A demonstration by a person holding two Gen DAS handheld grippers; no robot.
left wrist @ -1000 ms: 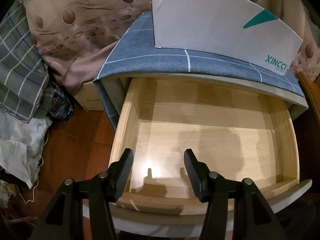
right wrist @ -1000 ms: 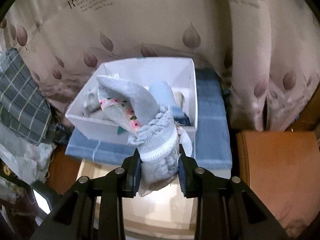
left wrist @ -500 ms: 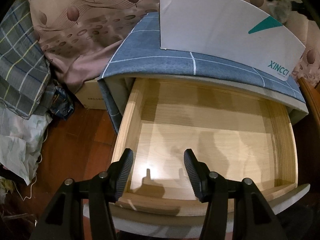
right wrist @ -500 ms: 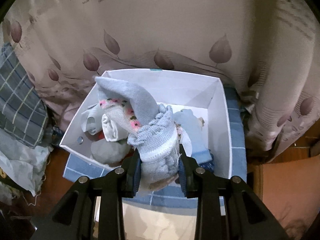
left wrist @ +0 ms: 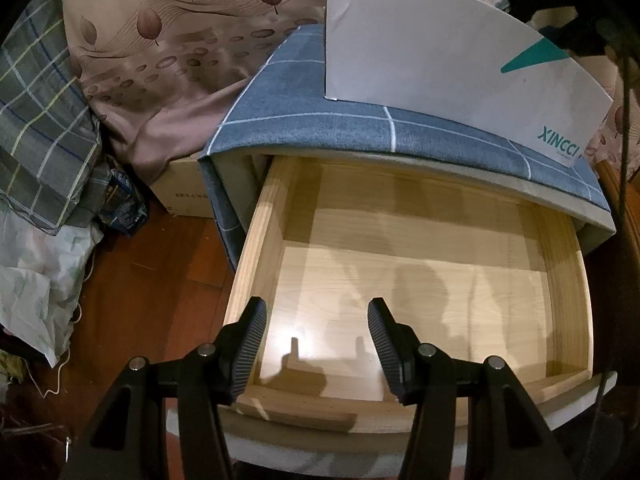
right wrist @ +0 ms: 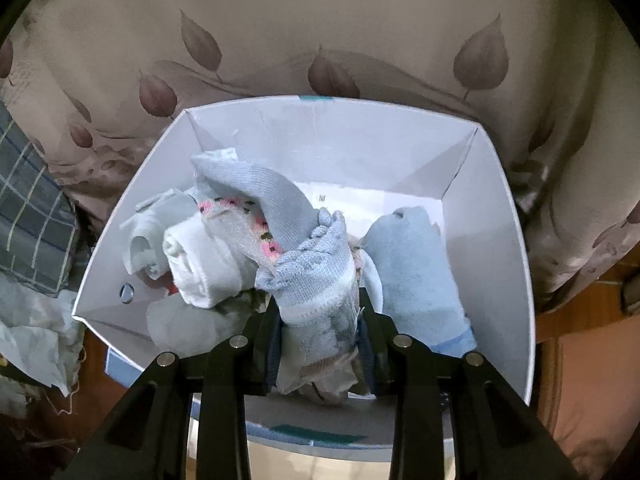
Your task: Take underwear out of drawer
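Note:
The pale wooden drawer (left wrist: 440, 280) stands pulled out under the blue checked cabinet top (left wrist: 304, 120), and nothing lies on its bare bottom. My left gripper (left wrist: 316, 340) hovers open over the drawer's front edge, with nothing between its fingers. My right gripper (right wrist: 318, 332) is shut on a bundle of grey-blue knitted underwear (right wrist: 316, 276) with a pink patterned band. That bundle hangs over the open white box (right wrist: 496, 208), which holds several other rolled pieces: a white one (right wrist: 200, 264) and a light blue one (right wrist: 412, 264).
The white box (left wrist: 460, 60) stands on the cabinet top, printed side toward the drawer. A leaf-patterned curtain (right wrist: 320, 32) hangs behind it. A cardboard carton (left wrist: 180, 192), checked cloth (left wrist: 36, 128) and crumpled bags (left wrist: 36, 280) lie on the wooden floor at left.
My right gripper has carried the bundle forward and down until it hangs above the inside of the white box. The left gripper has stayed over the drawer's front.

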